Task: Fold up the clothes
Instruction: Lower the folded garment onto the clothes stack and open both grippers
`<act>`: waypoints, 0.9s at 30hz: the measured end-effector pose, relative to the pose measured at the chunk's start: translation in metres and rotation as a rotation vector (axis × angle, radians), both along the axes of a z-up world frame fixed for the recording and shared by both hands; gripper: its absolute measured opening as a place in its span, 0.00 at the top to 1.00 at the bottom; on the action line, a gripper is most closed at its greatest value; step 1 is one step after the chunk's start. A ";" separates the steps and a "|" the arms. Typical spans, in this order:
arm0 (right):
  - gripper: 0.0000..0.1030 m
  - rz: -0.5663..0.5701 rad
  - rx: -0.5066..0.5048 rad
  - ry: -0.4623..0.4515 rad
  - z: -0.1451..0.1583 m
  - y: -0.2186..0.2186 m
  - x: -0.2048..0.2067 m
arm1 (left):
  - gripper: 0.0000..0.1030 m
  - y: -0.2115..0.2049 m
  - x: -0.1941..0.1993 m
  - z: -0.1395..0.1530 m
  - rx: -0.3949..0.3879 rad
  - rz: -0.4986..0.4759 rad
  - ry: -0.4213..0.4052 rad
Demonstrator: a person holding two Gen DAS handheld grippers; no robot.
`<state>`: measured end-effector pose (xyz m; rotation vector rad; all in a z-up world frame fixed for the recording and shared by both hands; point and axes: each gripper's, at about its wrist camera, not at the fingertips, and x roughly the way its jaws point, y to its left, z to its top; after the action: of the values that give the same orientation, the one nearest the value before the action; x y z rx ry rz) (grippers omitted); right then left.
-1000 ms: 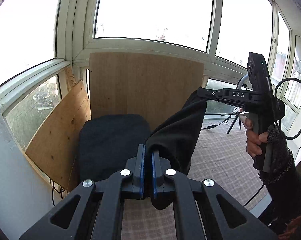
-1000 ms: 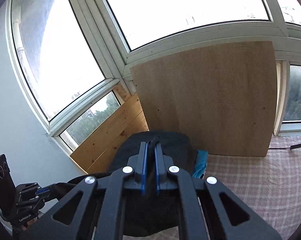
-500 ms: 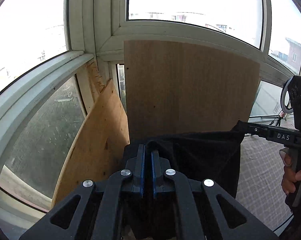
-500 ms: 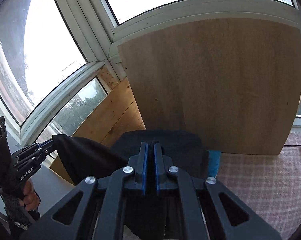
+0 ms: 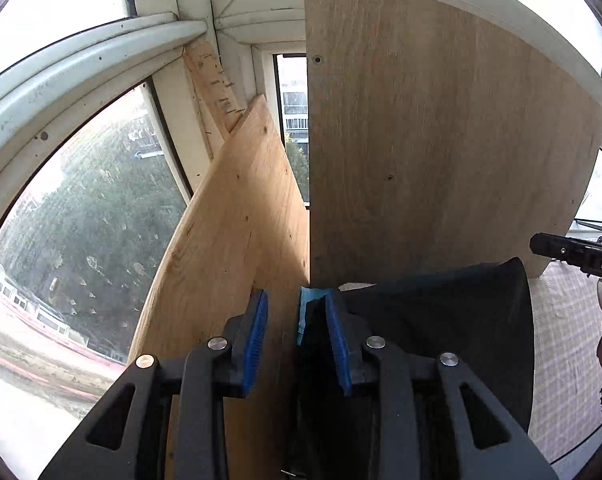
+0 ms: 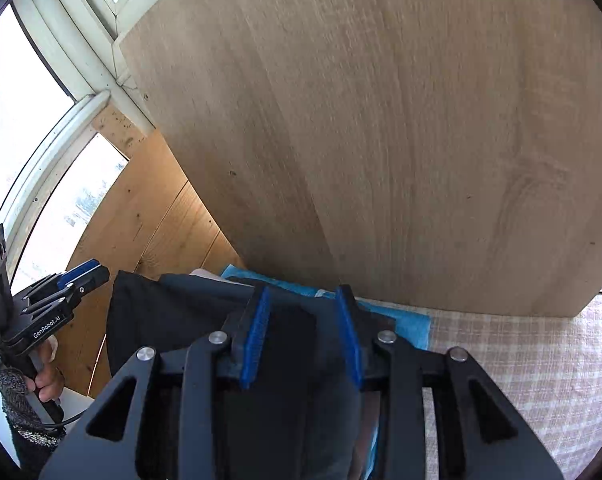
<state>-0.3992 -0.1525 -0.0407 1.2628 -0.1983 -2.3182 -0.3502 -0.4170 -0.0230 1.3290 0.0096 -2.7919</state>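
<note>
A folded dark garment [image 5: 441, 320] lies on a stack of clothes by the wooden boards; it also shows in the right wrist view [image 6: 173, 312]. A blue garment [image 6: 411, 322] peeks out beneath it. My left gripper [image 5: 297, 340] is open at the garment's left edge, its right pad touching the cloth. My right gripper [image 6: 305, 332] is open directly over the dark cloth. Each gripper shows in the other's view: the right one [image 5: 573, 254], the left one [image 6: 75, 280].
A large light wooden board [image 6: 381, 140] leans upright just behind the stack. A pine board [image 5: 229, 248] leans at the left against the window corner. A checked cloth [image 6: 521, 360] covers the surface to the right.
Both grippers carried the dark garment forward and down onto the stack, then opened and let it go. The boards are much closer now.
</note>
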 end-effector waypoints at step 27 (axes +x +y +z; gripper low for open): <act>0.70 0.203 0.042 0.074 -0.034 -0.013 0.013 | 0.71 0.018 0.044 -0.053 -0.011 0.004 -0.057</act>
<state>-0.3865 -0.1652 -0.0747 1.1568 0.0035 -2.1998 -0.3064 -0.3990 -0.0764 1.4045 -0.0057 -2.7455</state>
